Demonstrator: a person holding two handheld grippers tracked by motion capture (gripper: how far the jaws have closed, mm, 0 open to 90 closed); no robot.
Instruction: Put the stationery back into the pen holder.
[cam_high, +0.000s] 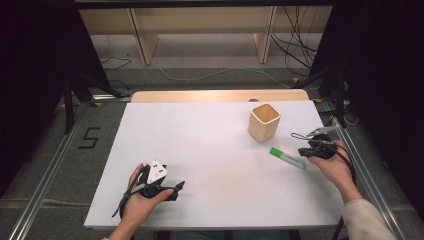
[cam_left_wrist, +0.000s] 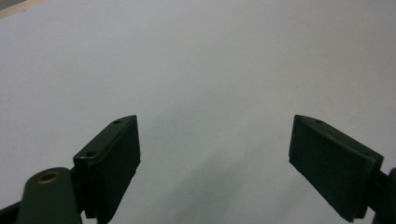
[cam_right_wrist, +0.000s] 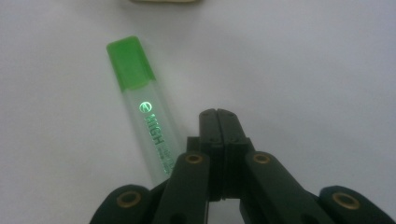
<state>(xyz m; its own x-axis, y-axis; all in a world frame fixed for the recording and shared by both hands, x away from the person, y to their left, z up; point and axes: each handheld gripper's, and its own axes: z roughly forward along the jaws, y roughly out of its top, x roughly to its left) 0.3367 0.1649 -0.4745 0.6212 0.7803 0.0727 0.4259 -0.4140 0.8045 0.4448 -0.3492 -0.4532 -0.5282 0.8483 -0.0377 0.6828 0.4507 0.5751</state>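
Note:
A green highlighter (cam_high: 287, 157) with a clear barrel lies flat on the white table top (cam_high: 210, 145), right of centre. Just behind it stands a light wooden square cup (cam_high: 263, 121), upright and open at the top. My right gripper (cam_high: 303, 151) is at the highlighter's right end. In the right gripper view its jaws are pressed together with nothing between them (cam_right_wrist: 217, 114), and the highlighter (cam_right_wrist: 142, 107) lies beside them to the left. My left gripper (cam_high: 176, 190) rests near the table's front left. It is open over bare table (cam_left_wrist: 215, 154).
The table's wooden strip (cam_high: 220, 95) runs along the far edge. Metal rails (cam_high: 50, 170) flank both sides. A "5" mark (cam_high: 89, 137) lies on the floor at left. Cables (cam_high: 295, 50) and wooden shelf legs (cam_high: 142, 42) stand beyond the table.

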